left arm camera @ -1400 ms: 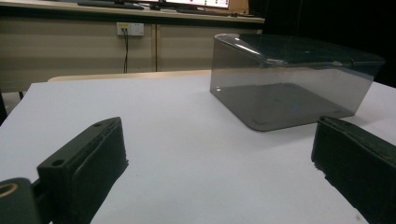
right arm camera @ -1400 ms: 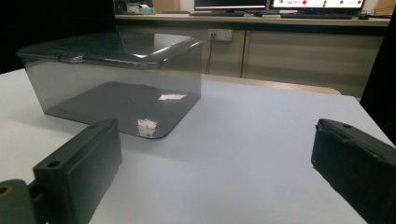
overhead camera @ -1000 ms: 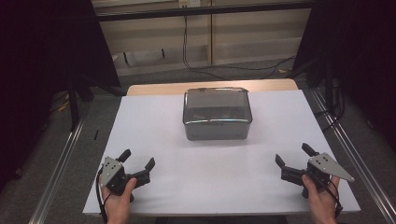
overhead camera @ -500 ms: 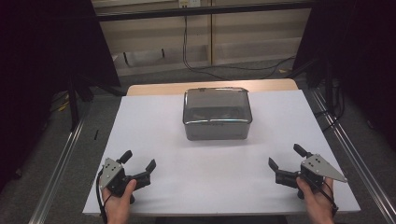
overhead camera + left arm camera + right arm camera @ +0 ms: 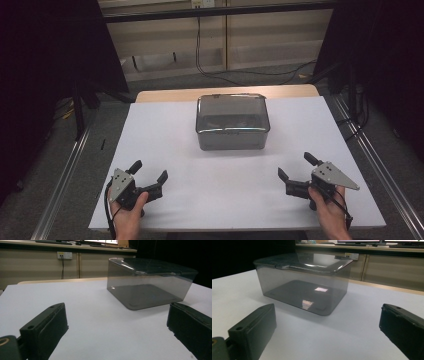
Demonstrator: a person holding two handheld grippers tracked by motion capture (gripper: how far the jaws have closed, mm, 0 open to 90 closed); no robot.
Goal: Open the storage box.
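Observation:
A smoky clear plastic box with a lid (image 5: pixel 232 122) stands at the middle back of the white table top (image 5: pixel 165 130); I see nothing inside it. My left gripper (image 5: pixel 149 170) rests near the front left corner, held by a hand, open and empty. Over at the front right, a hand holds my right gripper (image 5: pixel 297 166), open with nothing between its jaws. In the left gripper view the box (image 5: pixel 150 286) lies ahead to the right, beyond the open left gripper (image 5: pixel 117 322). The right gripper view has the box (image 5: pixel 303 281) ahead to the left of the open right gripper (image 5: pixel 327 322).
Metal rails (image 5: pixel 65 175) run along both sides of the table. A wooden strip (image 5: pixel 225 93) edges the far side, with cables (image 5: pixel 220 70) and a wall panel behind. Dark curtains (image 5: pixel 45 60) stand at left and right.
My right gripper has shifted left and slightly inward along the front edge. The left gripper and the box have stayed put.

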